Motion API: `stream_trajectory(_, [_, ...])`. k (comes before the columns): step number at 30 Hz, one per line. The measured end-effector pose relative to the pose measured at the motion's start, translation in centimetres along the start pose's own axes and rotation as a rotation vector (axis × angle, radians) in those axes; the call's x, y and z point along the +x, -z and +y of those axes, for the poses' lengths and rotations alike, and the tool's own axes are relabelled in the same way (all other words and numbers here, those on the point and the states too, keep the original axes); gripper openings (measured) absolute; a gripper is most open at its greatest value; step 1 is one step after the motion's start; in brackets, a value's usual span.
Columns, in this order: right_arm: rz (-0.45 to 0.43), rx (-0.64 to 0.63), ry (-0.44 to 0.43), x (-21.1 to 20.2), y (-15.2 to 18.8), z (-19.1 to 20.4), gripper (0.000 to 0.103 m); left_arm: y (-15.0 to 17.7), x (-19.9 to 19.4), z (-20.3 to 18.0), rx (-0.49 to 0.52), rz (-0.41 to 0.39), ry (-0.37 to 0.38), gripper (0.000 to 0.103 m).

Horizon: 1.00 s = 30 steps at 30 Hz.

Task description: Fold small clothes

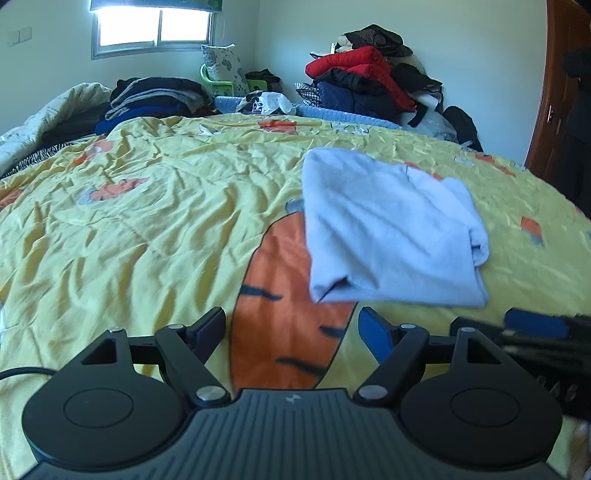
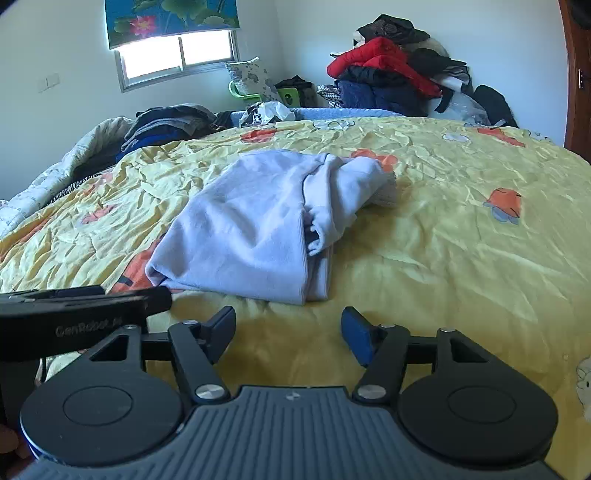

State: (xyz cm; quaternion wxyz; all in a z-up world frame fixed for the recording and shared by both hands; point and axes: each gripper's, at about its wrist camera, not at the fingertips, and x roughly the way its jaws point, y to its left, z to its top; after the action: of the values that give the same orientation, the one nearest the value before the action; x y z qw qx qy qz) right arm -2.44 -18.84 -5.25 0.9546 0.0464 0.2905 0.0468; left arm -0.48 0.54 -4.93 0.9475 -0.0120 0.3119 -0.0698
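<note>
A small light-blue garment [image 1: 391,229] lies folded into a rough rectangle on the yellow carrot-print bedspread [image 1: 147,206]. In the right wrist view the garment [image 2: 251,229] has a loose sleeve bunched on its right side. My left gripper [image 1: 291,332] is open and empty, hovering over the bedspread just short of the garment's near edge. My right gripper [image 2: 288,332] is open and empty, close in front of the garment's near edge. The right gripper shows at the lower right of the left wrist view [image 1: 535,332], and the left gripper at the left of the right wrist view [image 2: 85,299].
A pile of dark folded clothes [image 1: 155,98] lies at the far left of the bed. A heap of red and dark jackets [image 1: 369,77] is stacked at the far right by the wall. A wooden door [image 1: 554,92] stands at the right. A window [image 1: 151,26] is at the back.
</note>
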Motion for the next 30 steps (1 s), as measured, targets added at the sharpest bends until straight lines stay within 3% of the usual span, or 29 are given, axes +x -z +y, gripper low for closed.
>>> stream_trajectory(10, [0.003, -0.034, 0.034, -1.3, 1.1, 0.1, 0.086, 0.9, -1.3, 2.2, -0.034, -0.006, -0.061, 0.082])
stream_trajectory(17, [0.018, -0.053, 0.043, -1.8, 1.6, 0.6, 0.101, 1.2, -1.5, 2.2, 0.004, -0.002, -0.088, 0.083])
stream_trajectory(23, [0.044, -0.050, 0.089, -1.8, 2.0, 0.4, 0.103, 1.4, -1.8, 2.8, -0.011, -0.006, -0.133, 0.100])
stream_trajectory(30, [0.062, -0.093, 0.115, -1.9, 2.4, 0.8, 0.103, 1.6, -1.7, 2.6, 0.021, 0.027, -0.118, 0.103])
